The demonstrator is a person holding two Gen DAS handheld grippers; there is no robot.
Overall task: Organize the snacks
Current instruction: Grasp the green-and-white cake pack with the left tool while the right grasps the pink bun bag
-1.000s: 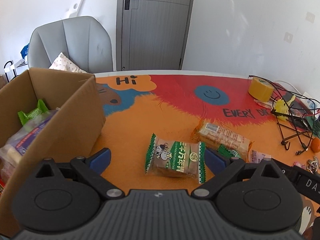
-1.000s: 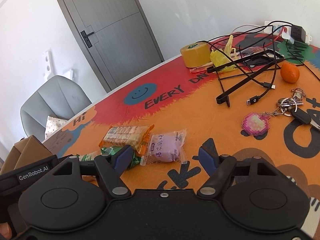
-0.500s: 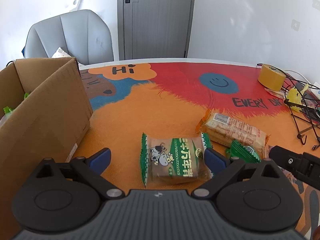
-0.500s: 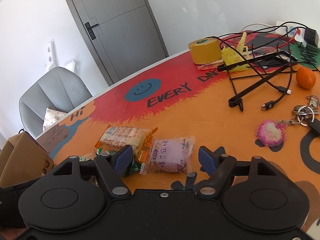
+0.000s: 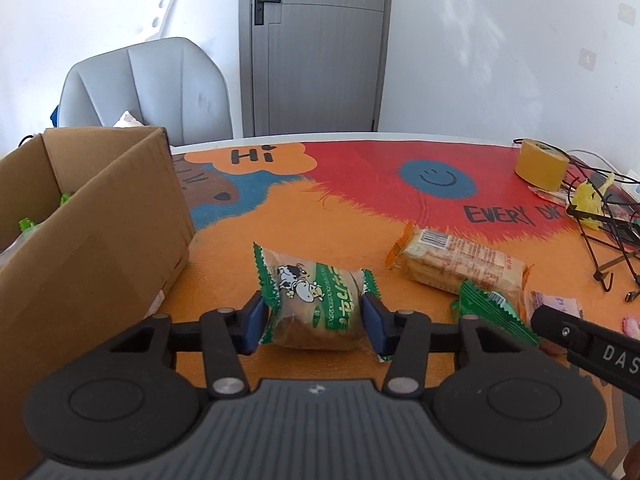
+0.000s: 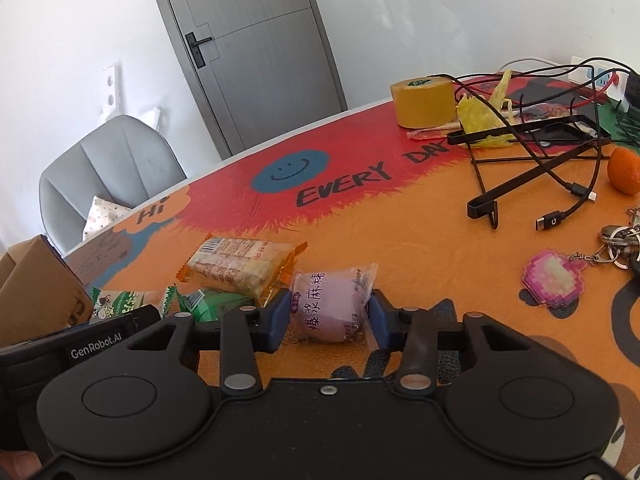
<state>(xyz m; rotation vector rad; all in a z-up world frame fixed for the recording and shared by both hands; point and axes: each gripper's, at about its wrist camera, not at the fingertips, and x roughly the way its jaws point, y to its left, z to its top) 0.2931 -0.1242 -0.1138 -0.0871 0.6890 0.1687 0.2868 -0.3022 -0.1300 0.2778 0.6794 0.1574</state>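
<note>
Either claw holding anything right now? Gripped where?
Both, jaws just closed. Left claw pinches the green cow-print snack pack across its near end; right claw pinches the purple snack pack across its middle.

table (image 5: 320, 220) bears snack packets (image 5: 456, 266), cardboard box (image 5: 100, 240), tape roll (image 5: 540, 168).

Both shots were bright and sharp, daylight dappling the white wall (image 5: 500, 60). Heavy fisheye bending curved the grey door (image 6: 248, 52), corners went dark, and shadows stayed soft.
</note>
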